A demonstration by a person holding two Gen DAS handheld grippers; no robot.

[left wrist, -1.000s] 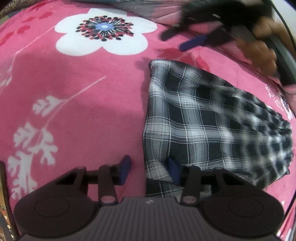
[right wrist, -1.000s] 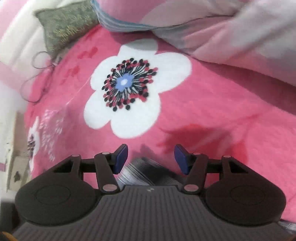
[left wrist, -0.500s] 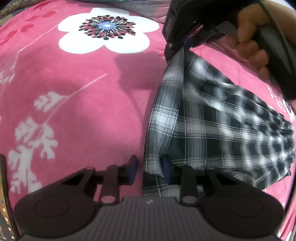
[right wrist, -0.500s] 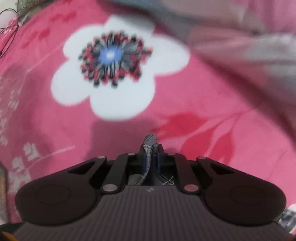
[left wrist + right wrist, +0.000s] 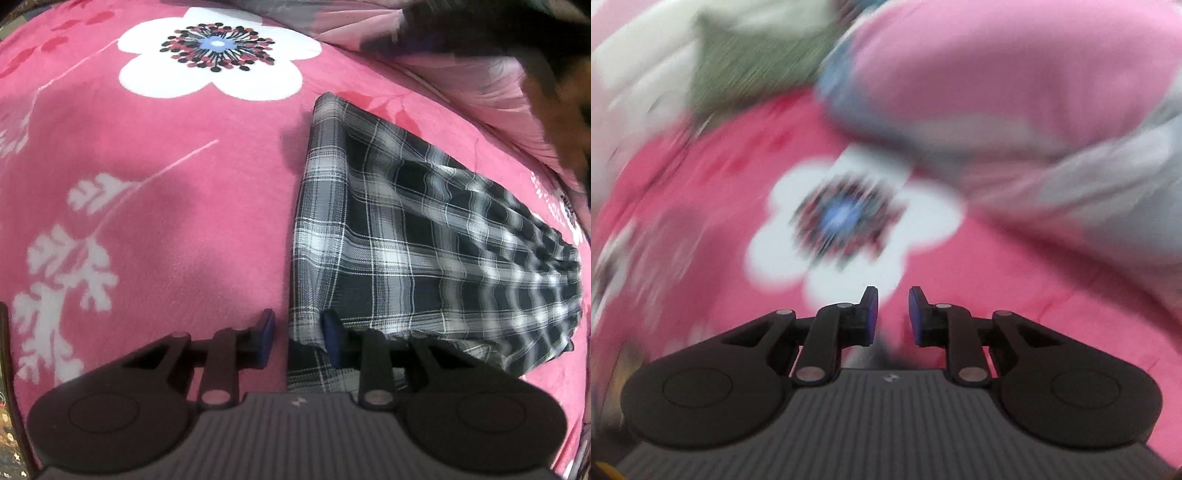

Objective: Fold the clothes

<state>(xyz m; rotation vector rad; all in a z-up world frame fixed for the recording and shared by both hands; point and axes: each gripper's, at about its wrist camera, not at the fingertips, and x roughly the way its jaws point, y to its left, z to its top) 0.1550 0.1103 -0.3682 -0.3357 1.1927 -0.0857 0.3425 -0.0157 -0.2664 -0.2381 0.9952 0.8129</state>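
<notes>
- Lying on the pink floral blanket (image 5: 155, 206), the plaid garment (image 5: 413, 243) is the landmark; everything below is placed relative to it.
- Garment: black, grey and white check, spread flat, with a narrow folded band running along its left edge up to a far corner (image 5: 325, 105).
- Big white flower print (image 5: 218, 55) sits on the blanket up and to the left of that far corner, apart from the cloth.
- White leaf print (image 5: 66, 273) is well to the left of the garment's near edge.
- Left tongs (image 5: 297, 334): at the garment's near-left corner, gap narrow. The right blue pad (image 5: 330, 339) is against the cloth edge; the left pad (image 5: 266, 338) stands clear on the blanket side. A strip of plaid lies in the gap and runs down under the tool body. The pads do not pinch it.
- Right tongs (image 5: 891, 317): jaws opening, gap narrow, nothing between the pads. The garment does not show clearly in this view; only a blurred grey smear shows low in the gap, can't tell what it is.
- Right wrist view is heavily motion-blurred: flower print (image 5: 849, 229) ahead of the tongs, pale pink and grey bedding (image 5: 1015, 81) bunched beyond it.
- Dark blurred shape with a person's hand (image 5: 561, 110) sits above and right of the garment, at the left view's top-right corner.
</notes>
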